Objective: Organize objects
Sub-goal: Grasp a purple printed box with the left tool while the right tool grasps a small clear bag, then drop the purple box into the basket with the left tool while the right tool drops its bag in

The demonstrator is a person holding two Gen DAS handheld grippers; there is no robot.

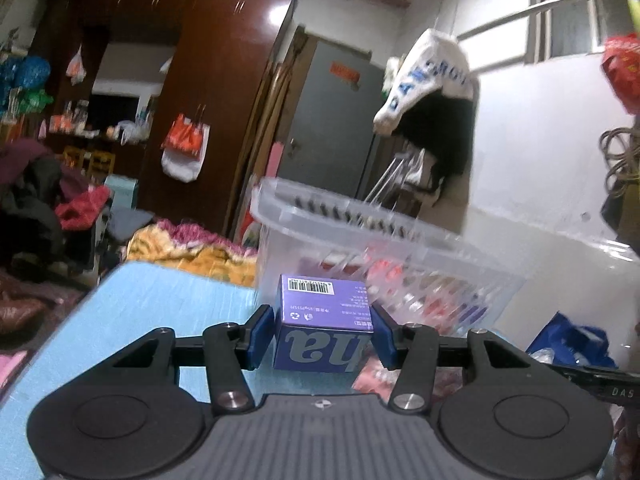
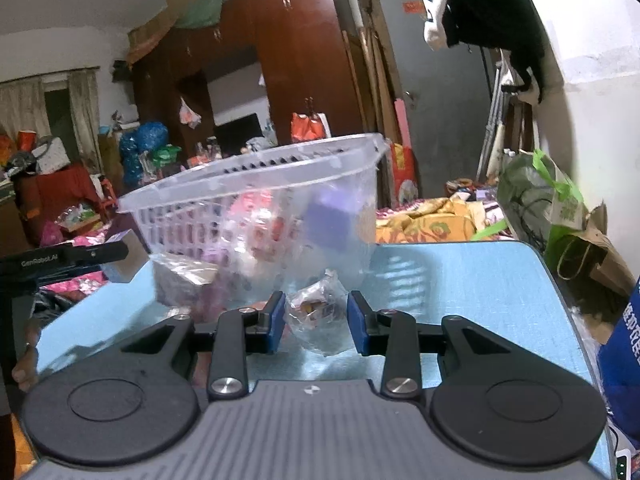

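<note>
Left wrist view: left gripper [image 1: 323, 334] clamps a purple box [image 1: 322, 320] with barcode, held above the blue table [image 1: 160, 304] before the clear basket [image 1: 400, 248]; right gripper [image 2: 316, 328] pinches a crinkled clear packet [image 2: 318, 320]

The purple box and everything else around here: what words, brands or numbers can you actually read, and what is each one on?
"ha", upside down: purple box clamped in the left gripper.
Barcode and small print on its top: too small to read.
"DANGROU": white hanging cloth, last letters unclear.
"GenRobot.AI": left gripper's arm.
"DAS": black part, cut off at the edge.
Orange door sign: blurred.
</note>
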